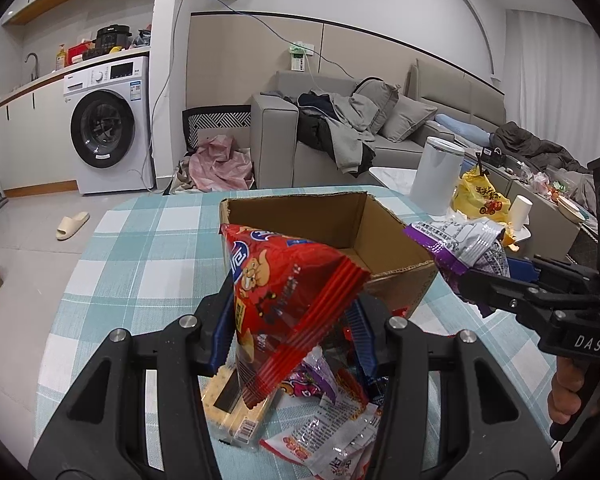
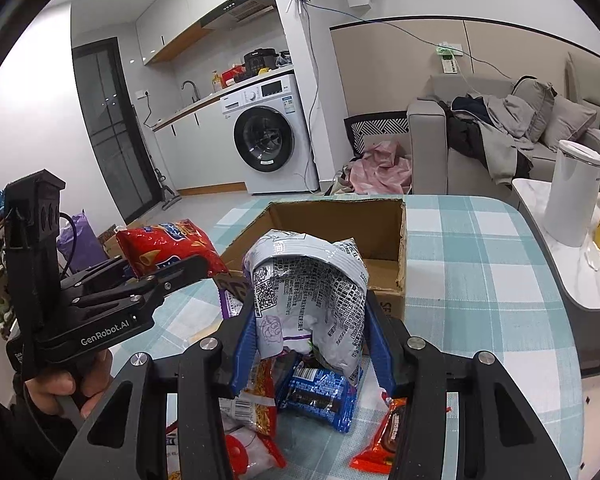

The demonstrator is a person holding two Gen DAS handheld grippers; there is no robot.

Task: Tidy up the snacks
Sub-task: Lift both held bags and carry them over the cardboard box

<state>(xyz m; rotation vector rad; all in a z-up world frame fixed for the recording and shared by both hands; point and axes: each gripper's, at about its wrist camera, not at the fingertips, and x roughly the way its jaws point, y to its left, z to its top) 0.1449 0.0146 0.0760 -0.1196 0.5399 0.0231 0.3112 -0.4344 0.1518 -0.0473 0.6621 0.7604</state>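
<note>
My left gripper (image 1: 290, 320) is shut on a red snack bag (image 1: 288, 284), held up in front of an open cardboard box (image 1: 332, 216) on the checked tablecloth. In the right wrist view the same red snack bag (image 2: 168, 246) hangs in the left gripper (image 2: 172, 268) at the left. My right gripper (image 2: 310, 332) is shut on a purple and silver snack bag (image 2: 312, 284), just before the cardboard box (image 2: 340, 220). That purple and silver snack bag (image 1: 466, 242) and the right gripper (image 1: 488, 280) also show in the left wrist view, right of the box. Several loose snack packets (image 2: 320, 396) lie on the cloth under both grippers.
A white canister (image 2: 572, 192) and a yellow bag (image 1: 480, 196) stand on a low table right of the checked table (image 1: 148, 248). A grey sofa (image 1: 340, 128) with clothes lies behind, a washing machine (image 1: 108, 128) at the back left. A hand (image 2: 64, 388) grips the left tool's handle.
</note>
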